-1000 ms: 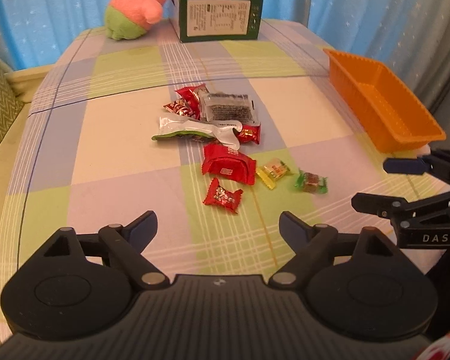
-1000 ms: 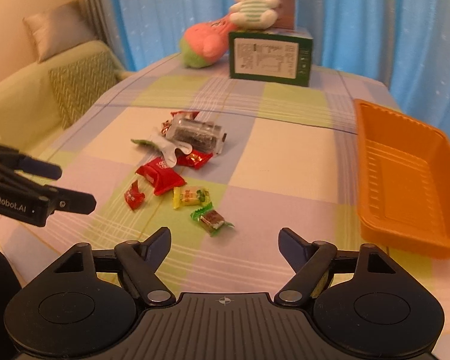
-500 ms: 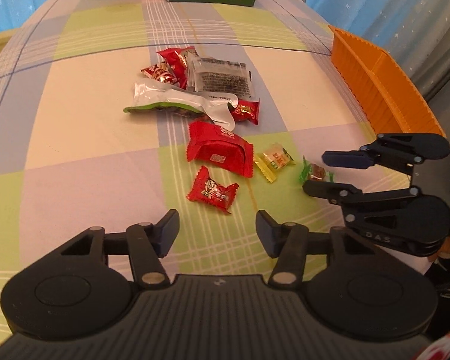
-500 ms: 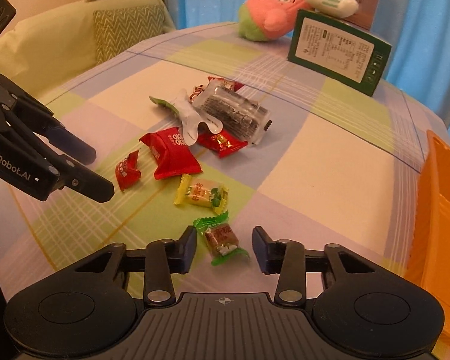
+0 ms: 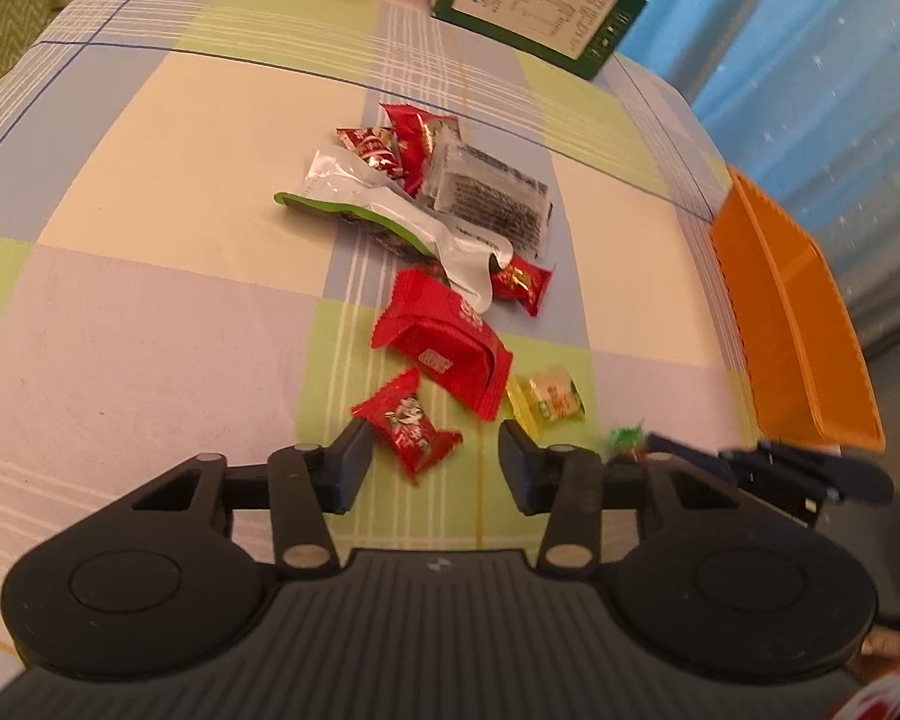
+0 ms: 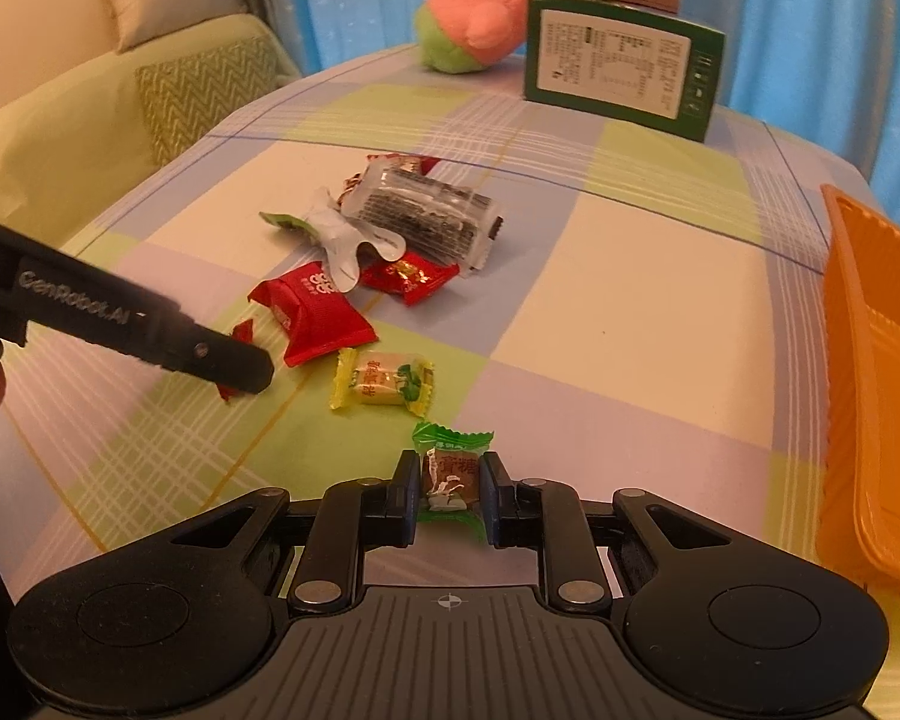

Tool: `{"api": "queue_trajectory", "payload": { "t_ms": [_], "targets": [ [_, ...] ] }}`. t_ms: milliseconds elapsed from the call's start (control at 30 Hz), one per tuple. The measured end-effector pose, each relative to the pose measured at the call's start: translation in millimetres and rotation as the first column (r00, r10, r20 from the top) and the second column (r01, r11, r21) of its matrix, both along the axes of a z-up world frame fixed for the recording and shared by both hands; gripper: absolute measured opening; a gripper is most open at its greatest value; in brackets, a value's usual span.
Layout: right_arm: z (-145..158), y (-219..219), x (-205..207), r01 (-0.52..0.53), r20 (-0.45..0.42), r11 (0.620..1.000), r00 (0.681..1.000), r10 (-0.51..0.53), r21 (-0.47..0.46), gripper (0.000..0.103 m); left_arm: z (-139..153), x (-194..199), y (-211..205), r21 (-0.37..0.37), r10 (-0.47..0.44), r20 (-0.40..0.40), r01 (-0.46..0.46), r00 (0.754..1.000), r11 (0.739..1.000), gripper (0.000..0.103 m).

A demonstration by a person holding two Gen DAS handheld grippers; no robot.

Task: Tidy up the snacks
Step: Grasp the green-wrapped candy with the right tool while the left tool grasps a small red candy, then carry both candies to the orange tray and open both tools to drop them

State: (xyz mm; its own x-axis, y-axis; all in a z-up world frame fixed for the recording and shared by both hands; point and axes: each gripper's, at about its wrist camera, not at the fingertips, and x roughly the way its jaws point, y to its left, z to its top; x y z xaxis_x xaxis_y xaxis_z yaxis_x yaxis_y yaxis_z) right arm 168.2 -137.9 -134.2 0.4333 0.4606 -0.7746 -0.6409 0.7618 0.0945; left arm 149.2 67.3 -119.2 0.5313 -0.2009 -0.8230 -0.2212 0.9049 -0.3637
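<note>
- blue curtains [image 6: 810, 30] behind checked tablecloth [image 6: 630, 312]; orange tray [image 6: 870, 360] at right edge.
- right gripper [image 6: 450, 489] clamps green-wrapped candy [image 6: 450, 474].
- left gripper [image 5: 429, 465] spread around small red candy [image 5: 411, 423].

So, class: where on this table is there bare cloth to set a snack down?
Bare cloth lies between the snack pile and the orange basket, and beyond the pile toward the green box. It is crowded around the red packet and yellow candy.

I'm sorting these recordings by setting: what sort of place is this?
Probably a home living room: a cushioned pale green sofa stands beside the table with the pastel checked tablecloth, blue curtains hang behind, and a pink and green plush toy sits at the far end.
</note>
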Motion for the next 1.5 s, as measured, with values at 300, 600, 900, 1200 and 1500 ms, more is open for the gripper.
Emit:
{"api": "queue_trajectory", "payload": {
  "t_ms": [300,600,900,1200,1500],
  "targets": [
    [0.3,-7.9,-9.7,0.065,-0.005,0.998,0.998,-0.065,0.020,0.021,-0.7,1.6,-8.6,0.122,-0.029,-0.009,0.030,1.000,0.992,0.015],
    [21.7,-23.3,-21.6,0.153,-0.001,0.985,0.988,-0.153,0.075,0.021,22.2,-24.0,-23.7,0.176,-0.067,0.005,0.065,0.998,0.982,0.015],
    [75.9,-74.8,-25.4,0.326,0.036,0.934,0.942,-0.334,0.146,0.021,76.6,-14.5,-90.5,0.189,-0.224,0.121,0.199,0.967,0.962,0.015],
    [117.8,-150.7,-12.0,0.470,0.095,0.867,0.868,-0.488,0.162,0.021,110.2,17.5,-171.7,0.190,-0.368,0.196,0.333,0.909,0.924,0.015],
    [115.7,-207.9,11.4,0.548,0.078,0.824,0.824,-0.562,0.144,0.021,108.4,47.2,-229.7,0.173,-0.445,0.201,0.416,0.873,0.893,0.015]
  ]
}}
